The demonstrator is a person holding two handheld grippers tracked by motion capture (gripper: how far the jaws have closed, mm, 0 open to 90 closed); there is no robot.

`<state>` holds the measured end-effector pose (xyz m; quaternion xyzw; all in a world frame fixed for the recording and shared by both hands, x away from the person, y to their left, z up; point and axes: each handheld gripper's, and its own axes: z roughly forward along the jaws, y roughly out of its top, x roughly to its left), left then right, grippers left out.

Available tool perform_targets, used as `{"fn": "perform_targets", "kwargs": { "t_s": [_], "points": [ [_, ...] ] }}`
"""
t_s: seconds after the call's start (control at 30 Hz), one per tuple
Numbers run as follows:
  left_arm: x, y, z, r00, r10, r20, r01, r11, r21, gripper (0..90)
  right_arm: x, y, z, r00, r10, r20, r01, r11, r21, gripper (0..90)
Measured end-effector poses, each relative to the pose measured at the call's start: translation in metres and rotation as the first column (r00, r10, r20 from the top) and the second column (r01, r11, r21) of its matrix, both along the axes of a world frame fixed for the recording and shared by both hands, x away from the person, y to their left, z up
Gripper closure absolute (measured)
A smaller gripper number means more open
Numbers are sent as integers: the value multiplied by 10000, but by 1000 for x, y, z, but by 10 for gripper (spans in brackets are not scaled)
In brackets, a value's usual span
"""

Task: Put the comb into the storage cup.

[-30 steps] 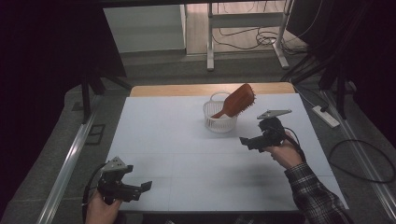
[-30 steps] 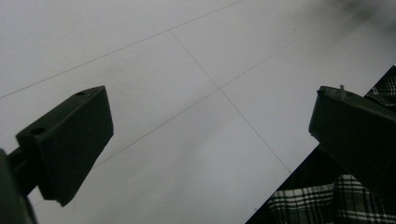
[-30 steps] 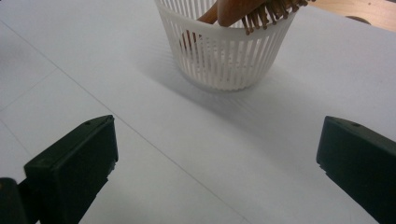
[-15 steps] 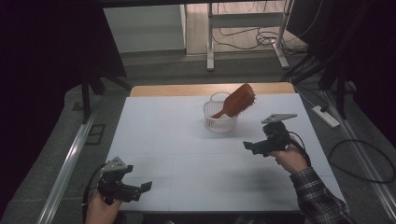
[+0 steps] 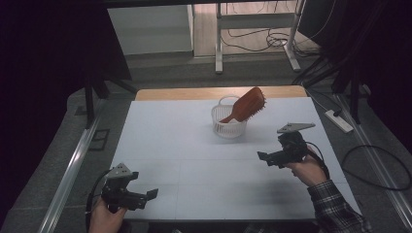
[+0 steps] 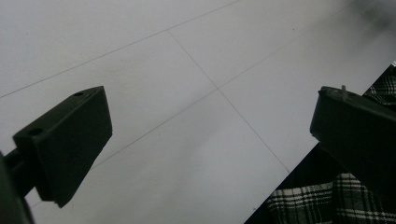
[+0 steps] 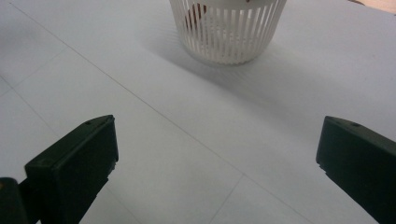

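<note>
The right gripper point(image 5: 265, 158) is held wide open and empty above the right half of the worktop point(image 5: 160, 145), its jaws pointing toward the worktop's middle. From it, the white slatted basket point(image 5: 228, 125) lies ahead toward the far edge and slightly to the left; in the right gripper view the basket point(image 7: 227, 29) stands straight ahead, apart from the jaws, with bare worktop between. A brown wooden hairbrush point(image 5: 248, 106) is seen standing handle-down in the basket, its long axis tilted up and toward the far right corner, the bristled head clear above the rim. The left gripper point(image 5: 148, 195) is likewise wide open and empty, held at the near left corner, well apart from the basket. The right gripper is judged much the nearer to basket and brush. Counted: one basket, one hairbrush, two grippers.
</note>
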<state>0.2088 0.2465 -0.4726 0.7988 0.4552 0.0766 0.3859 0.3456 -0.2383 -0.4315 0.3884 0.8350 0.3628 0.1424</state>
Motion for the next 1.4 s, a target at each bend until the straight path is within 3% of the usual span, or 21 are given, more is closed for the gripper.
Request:
{"fn": "perform_targets", "kwargs": {
  "t_s": [0.73,1.4],
  "points": [
    [0,0,0,10000,-81,-6,81,9999,-88,2,-17,-22,-7,9986,-231,-480,238,9996,156,0],
    [0,0,0,9999,-114,11,114,9999,-99,4,-40,-44,-11,9982,-416,-432,406,9989,-233,0]
  ]
}}
